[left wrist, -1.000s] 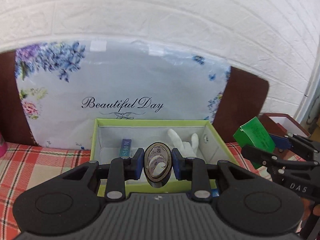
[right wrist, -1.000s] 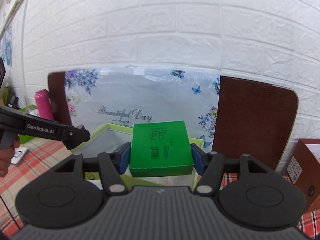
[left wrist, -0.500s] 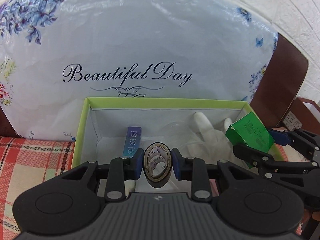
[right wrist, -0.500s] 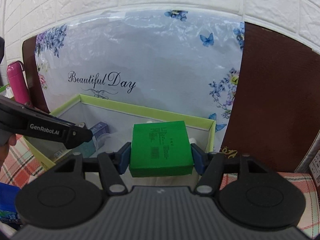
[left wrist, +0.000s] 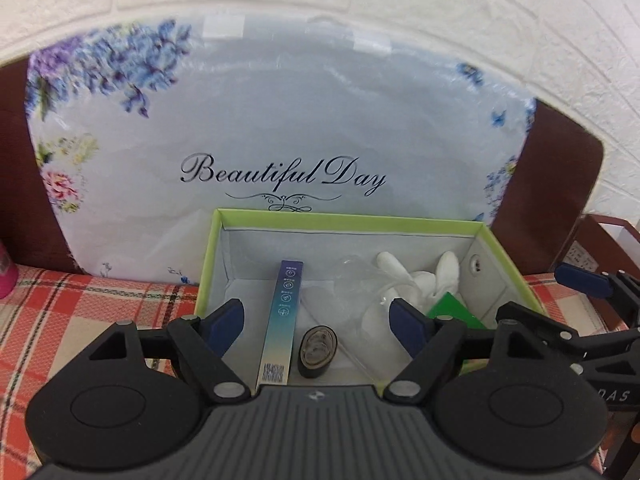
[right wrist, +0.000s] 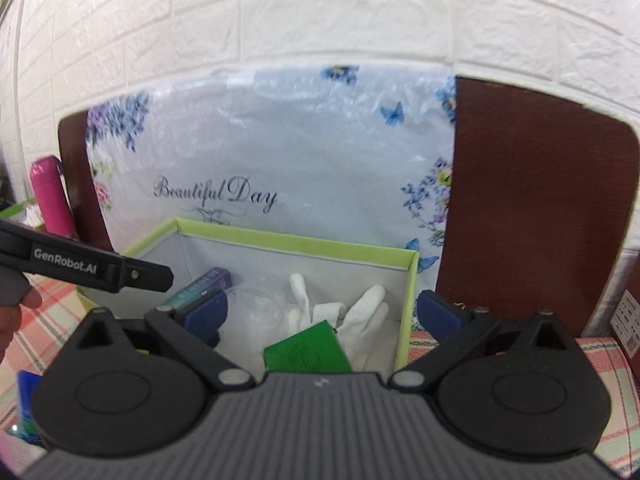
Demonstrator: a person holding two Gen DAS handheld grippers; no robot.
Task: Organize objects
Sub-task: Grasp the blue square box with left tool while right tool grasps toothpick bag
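Trouble lay below: both your left hand-held gripper point(left wrist: 318, 318) and right hand-held gripper point(right wrist: 322, 312) had just opened, empty, tape roll point(left wrist: 318, 352) and green box point(right wrist: 306, 350) resting inside the lime-rimmed box point(left wrist: 344, 222); withdrawing low could snag its rim.

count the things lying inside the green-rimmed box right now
5 that I can see: a long blue carton at left, a tape roll beside it, a clear plastic piece mid-box, white gloves at the back right, a green box on them. More may be hidden.
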